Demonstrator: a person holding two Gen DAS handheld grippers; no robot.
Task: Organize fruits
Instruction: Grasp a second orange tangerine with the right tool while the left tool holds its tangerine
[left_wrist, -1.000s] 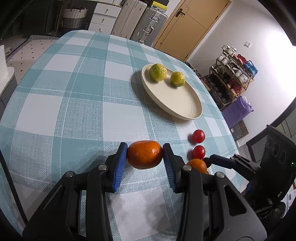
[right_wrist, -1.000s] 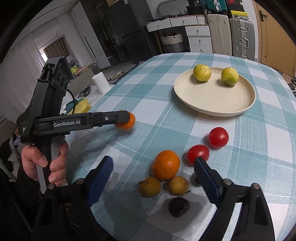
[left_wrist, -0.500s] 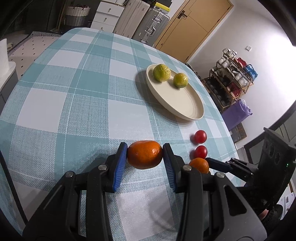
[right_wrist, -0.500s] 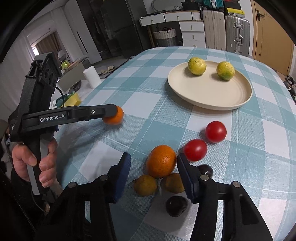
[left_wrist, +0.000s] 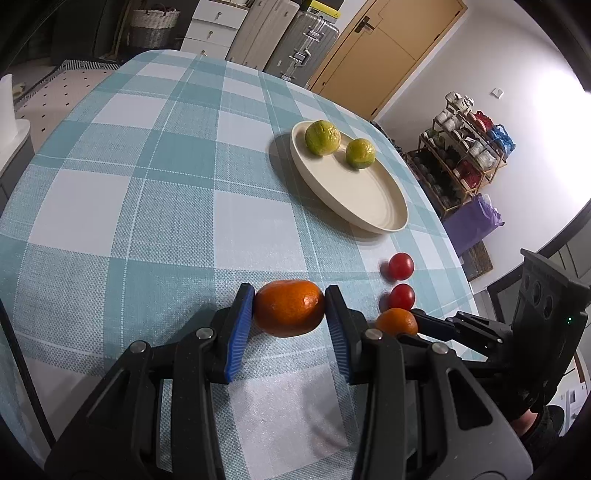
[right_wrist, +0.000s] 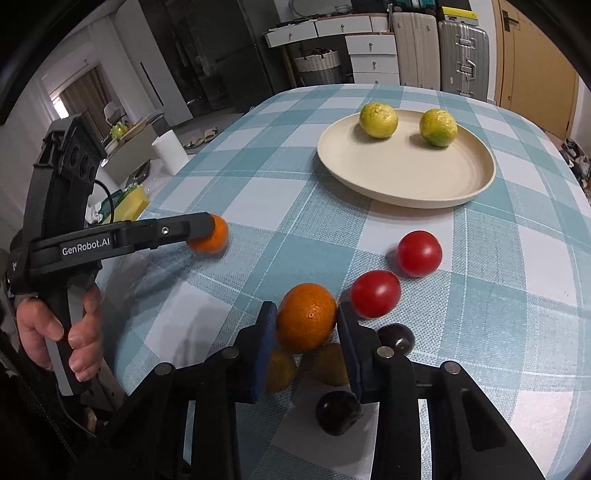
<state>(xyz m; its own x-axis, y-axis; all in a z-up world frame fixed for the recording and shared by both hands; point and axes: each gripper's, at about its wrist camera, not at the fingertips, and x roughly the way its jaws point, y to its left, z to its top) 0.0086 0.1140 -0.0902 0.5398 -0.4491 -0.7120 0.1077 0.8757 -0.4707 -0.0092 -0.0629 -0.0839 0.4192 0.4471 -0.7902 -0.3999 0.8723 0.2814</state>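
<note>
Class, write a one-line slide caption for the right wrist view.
Right gripper closing on an orange beside two tomatoes, two green citrus on the plate beyond.

The right hand-held gripper (right_wrist: 306, 325) is closing its jaws on an orange (right_wrist: 306, 317) near the table's (right_wrist: 258, 173) near edge, both pads touching its sides. Two tomatoes (right_wrist: 375, 293) lie just right of it. A plate (right_wrist: 406, 184) towards the far edge carries two limes (right_wrist: 378, 120). At the left edge, the left hand-held gripper (right_wrist: 207, 232) holds a second orange (right_wrist: 210, 240).
</note>
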